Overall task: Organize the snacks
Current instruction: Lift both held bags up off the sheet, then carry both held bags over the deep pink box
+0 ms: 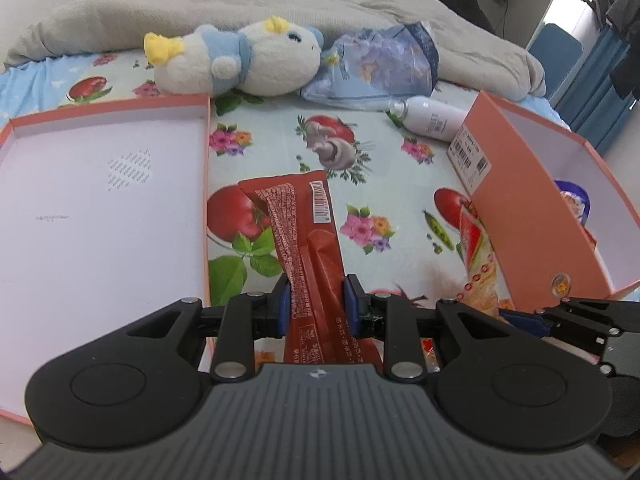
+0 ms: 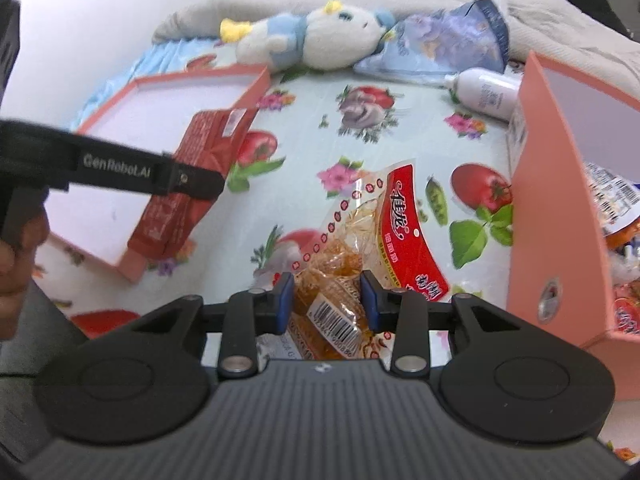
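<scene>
Left wrist view: left tool [image 1: 316,300] clamps the red wrapper [image 1: 304,240]; right tool [image 2: 326,300] grips the clear snack bag [image 2: 360,248]. Lift both clear, then over the pink box [image 2: 540,200] right of it.

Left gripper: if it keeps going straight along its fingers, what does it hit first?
Probably the floral bedsheet: the left gripper, clamping the red snack packet, points down between the two pink boxes. Depth is hard to judge.

Bed with fruit-and-flower print sheet [image 1: 280,136], grey duvet [image 1: 200,12] bunched behind. White wall [image 2: 80,20] left, blue curtain [image 1: 596,92] right. Daylight, bright.
</scene>
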Tool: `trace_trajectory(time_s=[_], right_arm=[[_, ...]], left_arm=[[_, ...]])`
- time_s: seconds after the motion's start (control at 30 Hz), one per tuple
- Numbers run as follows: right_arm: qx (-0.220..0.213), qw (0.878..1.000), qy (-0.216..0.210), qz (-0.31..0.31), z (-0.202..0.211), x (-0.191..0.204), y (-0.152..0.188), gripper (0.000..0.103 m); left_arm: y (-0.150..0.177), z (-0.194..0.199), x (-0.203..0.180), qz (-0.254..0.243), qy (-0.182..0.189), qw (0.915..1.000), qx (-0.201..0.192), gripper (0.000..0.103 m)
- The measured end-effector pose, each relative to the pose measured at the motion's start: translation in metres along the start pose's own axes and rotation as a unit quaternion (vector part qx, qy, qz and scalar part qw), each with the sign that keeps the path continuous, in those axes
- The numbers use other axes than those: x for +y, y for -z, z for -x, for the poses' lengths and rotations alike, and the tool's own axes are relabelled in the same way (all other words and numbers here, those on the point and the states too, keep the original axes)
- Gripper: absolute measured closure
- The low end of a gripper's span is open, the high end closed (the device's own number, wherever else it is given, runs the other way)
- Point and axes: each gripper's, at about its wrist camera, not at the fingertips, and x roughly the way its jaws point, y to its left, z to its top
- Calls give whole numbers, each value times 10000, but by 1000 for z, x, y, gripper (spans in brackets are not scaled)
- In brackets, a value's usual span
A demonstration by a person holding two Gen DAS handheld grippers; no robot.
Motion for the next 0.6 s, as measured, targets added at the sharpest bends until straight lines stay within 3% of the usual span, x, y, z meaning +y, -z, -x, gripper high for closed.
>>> trace_trajectory(time_s=[0.6], right_arm=[[-951,9944,190,-415,83,-19,-55,65]], left_arm=[[-57,68,-44,-59,165,9984,-539,72]])
